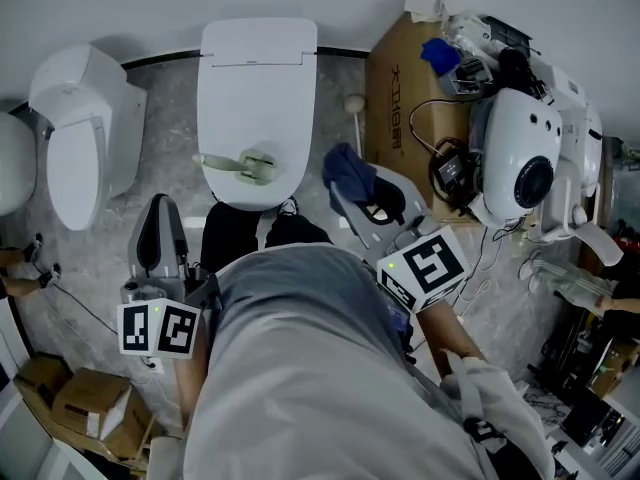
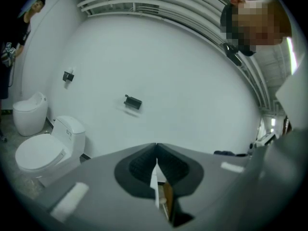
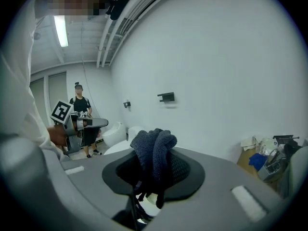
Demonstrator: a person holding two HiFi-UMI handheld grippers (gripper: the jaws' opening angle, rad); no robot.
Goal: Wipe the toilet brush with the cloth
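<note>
A pale green toilet brush [image 1: 240,165] lies on the closed lid of the white toilet [image 1: 256,78] straight ahead. My right gripper [image 1: 352,190] is held just right of the toilet, shut on a dark blue cloth [image 1: 348,171] that is bunched between its jaws [image 3: 154,154]. My left gripper [image 1: 160,208] hangs lower left of the toilet, apart from the brush. In the left gripper view its jaws [image 2: 156,163] are pressed together with nothing between them. The brush is out of sight in both gripper views.
A second white toilet [image 1: 78,138] stands at the left. Right of the toilet sit a cardboard box [image 1: 405,88] and a white machine [image 1: 522,163] with cables. More boxes [image 1: 85,403] lie at the lower left. A person [image 3: 80,110] stands far off.
</note>
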